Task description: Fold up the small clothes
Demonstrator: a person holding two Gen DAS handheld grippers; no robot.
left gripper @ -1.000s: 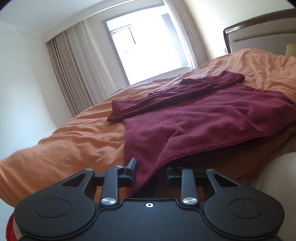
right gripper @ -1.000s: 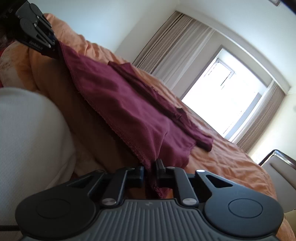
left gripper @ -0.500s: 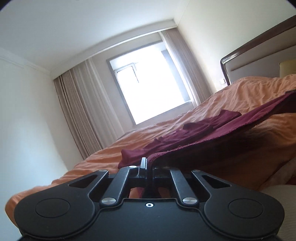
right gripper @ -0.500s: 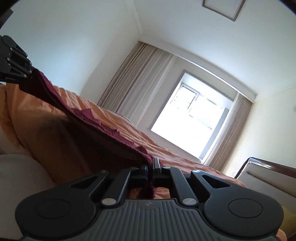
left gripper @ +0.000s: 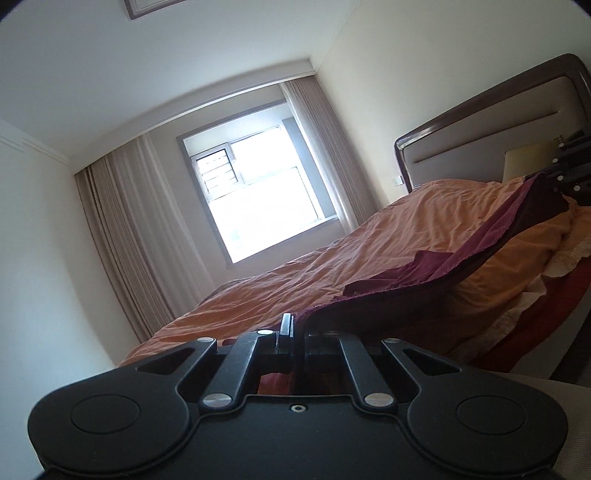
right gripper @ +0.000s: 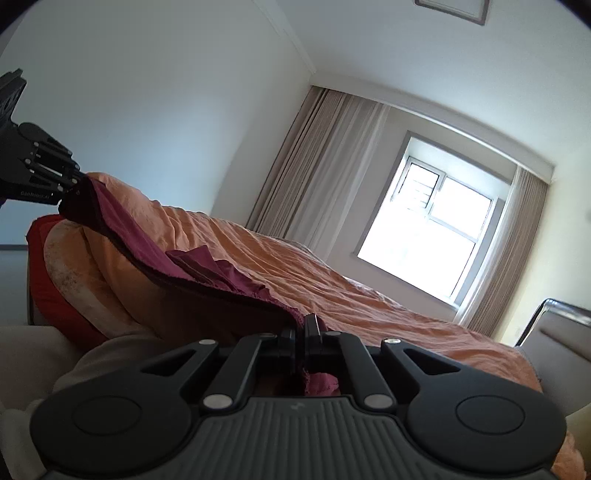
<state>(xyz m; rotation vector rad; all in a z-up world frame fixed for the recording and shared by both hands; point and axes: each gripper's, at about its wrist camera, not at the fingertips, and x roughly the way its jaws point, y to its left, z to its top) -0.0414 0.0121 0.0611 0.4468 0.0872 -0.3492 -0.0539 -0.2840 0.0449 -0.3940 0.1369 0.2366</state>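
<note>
Maroon garment (left gripper: 480, 254): hem corners pinched in your closed left tool (left gripper: 293, 332) and right tool (right gripper: 304, 332), lifted over the bed (left gripper: 332, 280); fold begun, not yet laid.

Most of the maroon garment (left gripper: 491, 236) lay edge-on, its shape unreadable. Left gripper (left gripper: 293, 328) fingertips were buried in cloth. Right gripper (left gripper: 570, 173) was cut off by the frame edge. Ceiling fixture (right gripper: 452, 9) was cropped.

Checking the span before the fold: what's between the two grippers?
Only the maroon garment, hanging between the left gripper and right gripper, both shut on its hem above the orange bedspread. Clearest in the right wrist view.
</note>
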